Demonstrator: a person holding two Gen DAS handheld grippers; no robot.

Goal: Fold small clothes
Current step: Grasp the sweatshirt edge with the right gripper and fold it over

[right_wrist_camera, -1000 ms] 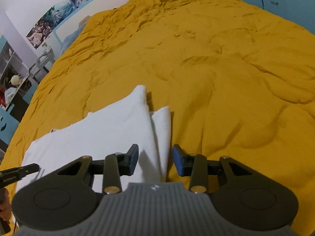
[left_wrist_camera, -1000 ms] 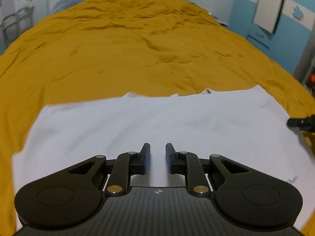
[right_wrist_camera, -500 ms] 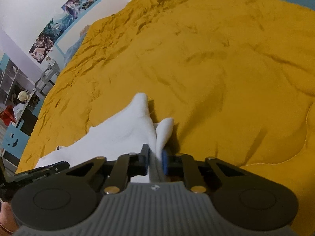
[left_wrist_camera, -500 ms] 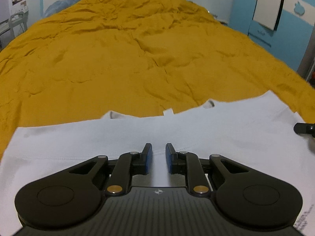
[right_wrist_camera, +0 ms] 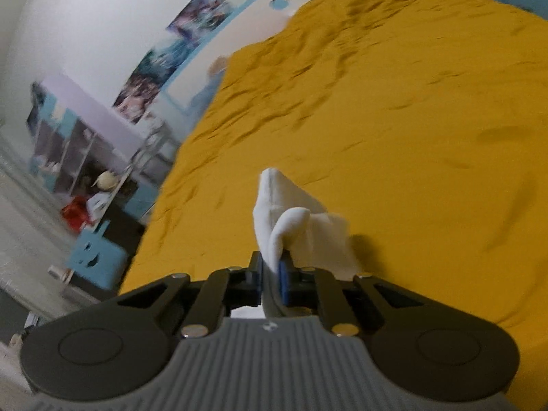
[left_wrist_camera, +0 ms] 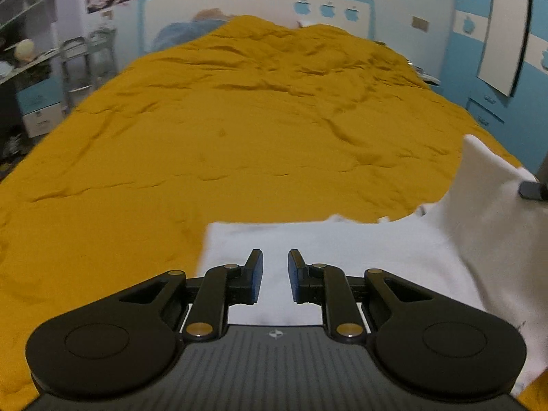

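White garment (left_wrist_camera: 342, 257) lies on the yellow bed (left_wrist_camera: 239, 137), its right side raised. Right gripper (right_wrist_camera: 271, 270): jaws closed on a bunched edge of the garment. Left gripper (left_wrist_camera: 275, 274): jaws apart, empty, over the flat cloth.

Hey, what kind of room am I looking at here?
Most likely a bedroom, perhaps a child's. A wide bed under a mustard-yellow bedspread fills both views, posters hang on the white wall behind it, and blue cabinets stand beside it. A white garment lies on the bedspread.
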